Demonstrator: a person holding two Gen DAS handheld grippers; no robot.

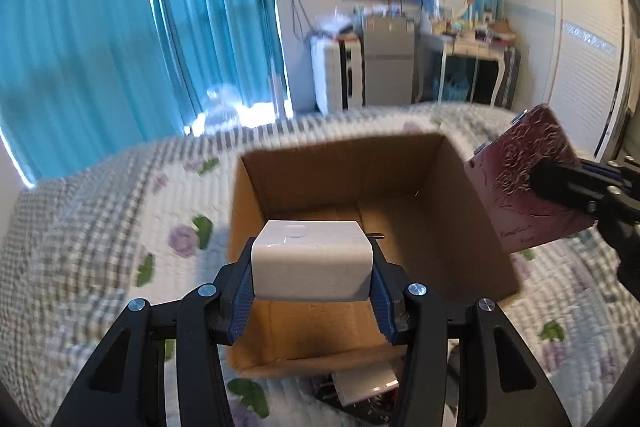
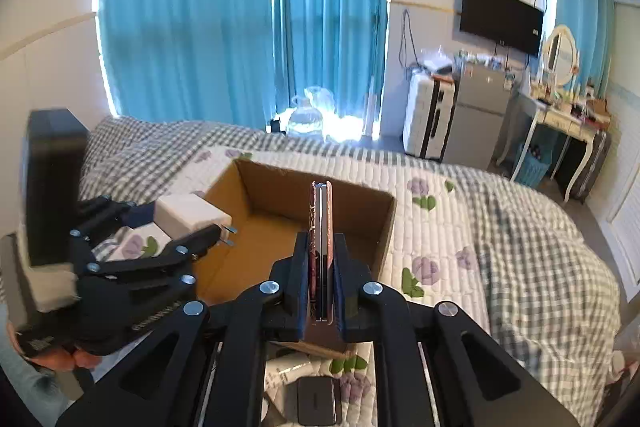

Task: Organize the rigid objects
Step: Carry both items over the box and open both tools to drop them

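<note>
left gripper [image 1: 312, 263] clamps white charger [image 1: 312, 251] over box rim | right gripper [image 2: 320, 267] pinches maroon case [image 2: 320, 247] above cardboard box [image 1: 400, 167] | box looks empty | more items on bed [image 2: 500, 227], early stage

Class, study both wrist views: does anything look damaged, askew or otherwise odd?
The maroon case clamped in the right gripper has a scuffed, peeling surface. The white charger in the left gripper and the cardboard box look fine.

The dark box [image 2: 316, 405] (perhaps a power bank) sits half-hidden behind gripper linkage.
</note>
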